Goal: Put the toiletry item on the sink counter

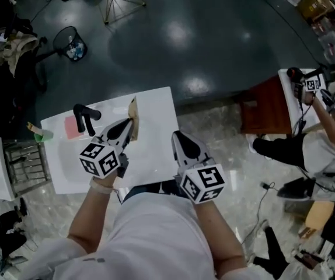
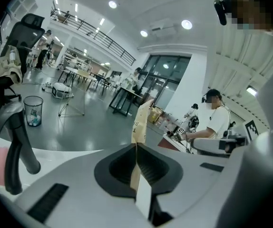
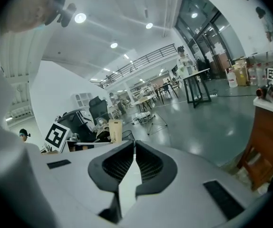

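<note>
White sink worktop (image 1: pixel 156 134) fills the middle of the head view, with its black faucet (image 1: pixel 84 118) near the left edge.

Left gripper (image 1: pixel 129 127) hangs over the worktop's back-right part, jaws pinching the toiletry item (image 1: pixel 133 114), a flat tan paper packet. It is gripped by its lower end so most of it stands clear above the jaws, probably so it can be set down without the gripper fouling the surface. It looks not yet released, so the step is judged to be carry or lowering.

Right gripper (image 1: pixel 178 136) sits off the worktop's right edge, jaws pressed together on nothing (parked, out of the way).

Only the head view shows the position over the worktop, though not whether there is contact. The left gripper view shows the pinch itself and print on the packet, too partial to read. The right gripper view confirms empty jaws.
</note>
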Action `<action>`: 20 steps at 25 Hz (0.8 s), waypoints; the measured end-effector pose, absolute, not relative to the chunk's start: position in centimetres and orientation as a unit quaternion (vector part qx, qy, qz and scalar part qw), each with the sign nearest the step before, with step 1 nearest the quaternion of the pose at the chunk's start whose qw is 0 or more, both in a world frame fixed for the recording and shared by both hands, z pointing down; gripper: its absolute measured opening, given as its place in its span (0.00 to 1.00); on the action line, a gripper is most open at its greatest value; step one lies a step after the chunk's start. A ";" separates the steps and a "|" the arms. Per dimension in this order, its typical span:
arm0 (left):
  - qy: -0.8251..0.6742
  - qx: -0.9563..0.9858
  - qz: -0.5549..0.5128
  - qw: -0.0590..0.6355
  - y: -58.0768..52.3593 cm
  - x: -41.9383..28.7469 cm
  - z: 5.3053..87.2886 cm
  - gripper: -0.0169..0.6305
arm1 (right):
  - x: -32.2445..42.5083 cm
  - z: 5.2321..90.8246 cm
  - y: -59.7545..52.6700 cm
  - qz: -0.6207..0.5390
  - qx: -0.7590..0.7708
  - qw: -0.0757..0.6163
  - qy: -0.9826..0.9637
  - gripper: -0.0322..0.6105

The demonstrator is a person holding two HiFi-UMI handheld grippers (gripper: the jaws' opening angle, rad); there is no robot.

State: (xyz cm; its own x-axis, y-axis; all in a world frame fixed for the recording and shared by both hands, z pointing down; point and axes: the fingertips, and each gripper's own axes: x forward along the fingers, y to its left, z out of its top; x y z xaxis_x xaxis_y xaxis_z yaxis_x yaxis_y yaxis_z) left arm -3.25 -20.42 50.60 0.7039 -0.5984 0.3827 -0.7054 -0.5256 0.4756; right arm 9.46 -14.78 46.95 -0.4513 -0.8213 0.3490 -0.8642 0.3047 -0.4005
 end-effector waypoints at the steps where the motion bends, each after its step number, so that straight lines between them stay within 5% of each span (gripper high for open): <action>1: -0.371 0.869 0.091 0.313 -20.9 -3.0 51.2 0.06 | 9.7 47.1 -14.8 0.274 0.527 0.040 -0.803 0.09; 20: -0.333 0.852 0.180 0.362 -27.2 1.8 62.4 0.06 | 12.3 50.8 -13.4 0.310 0.592 0.055 -0.742 0.09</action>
State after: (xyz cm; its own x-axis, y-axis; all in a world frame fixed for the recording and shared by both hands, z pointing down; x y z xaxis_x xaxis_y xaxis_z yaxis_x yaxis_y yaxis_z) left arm 1.79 -27.22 62.41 0.7140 -0.4369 0.5471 -0.6971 -0.5169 0.4969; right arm 12.31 -13.38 50.79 -0.2941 -0.8443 0.4480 -0.9120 0.1076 -0.3958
